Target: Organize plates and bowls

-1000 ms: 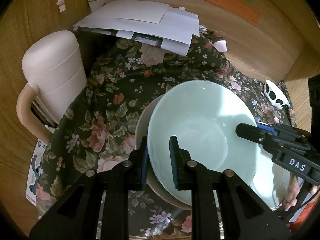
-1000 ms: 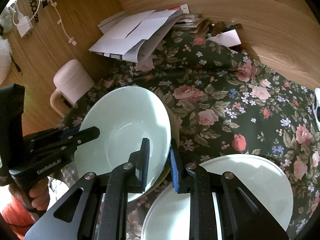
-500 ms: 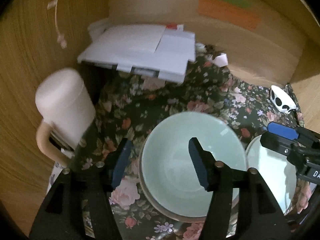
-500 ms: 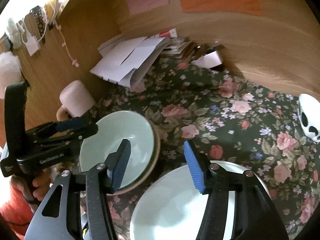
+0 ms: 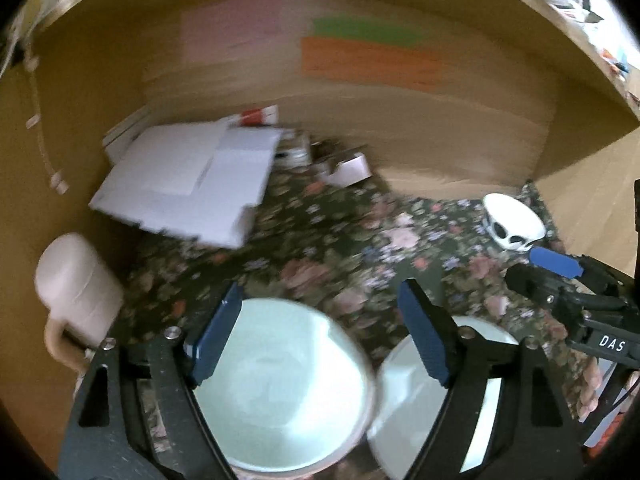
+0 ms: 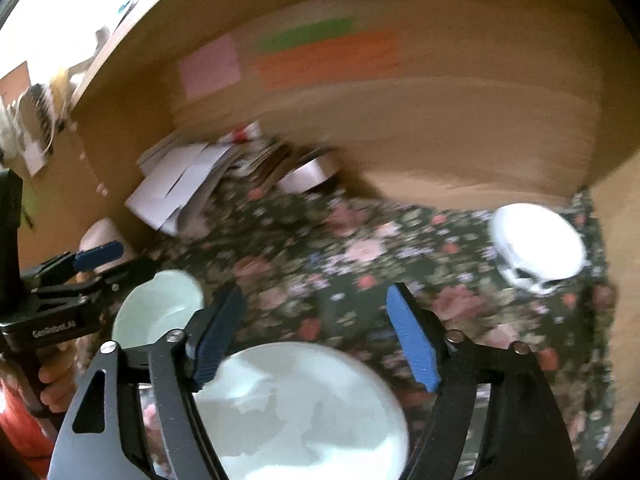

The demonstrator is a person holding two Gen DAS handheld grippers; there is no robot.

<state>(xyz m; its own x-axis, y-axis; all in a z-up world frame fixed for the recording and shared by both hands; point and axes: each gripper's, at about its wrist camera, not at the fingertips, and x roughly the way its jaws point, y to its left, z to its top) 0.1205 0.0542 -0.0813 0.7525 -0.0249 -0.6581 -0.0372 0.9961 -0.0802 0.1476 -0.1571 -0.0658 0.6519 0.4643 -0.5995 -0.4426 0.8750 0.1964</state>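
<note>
A pale green bowl [image 5: 280,388] rests nested in another dish on the floral cloth [image 5: 340,248]. My left gripper [image 5: 320,336] hovers above and behind it, jaws opening, with nothing pressed between the pads. The same bowl [image 6: 160,308] shows small at the left in the right wrist view. A pale green plate [image 6: 296,416] lies below my right gripper [image 6: 316,332], whose jaws are also opening and hold nothing. That plate [image 5: 412,392] sits right of the bowl in the left wrist view. A white bowl with dark markings [image 6: 536,244] stands at the far right.
A pink lidded jug [image 5: 76,292] stands at the left edge of the cloth. White papers and envelopes [image 5: 192,184] are piled at the back left. The wooden back wall [image 5: 400,128] carries coloured sticky notes. A hand [image 6: 56,384] grips the left tool.
Both grippers let go of the green bowl's rim, opened wide and pulled back and up. The bowl now sits nested on the cloth, farther below both cameras.
</note>
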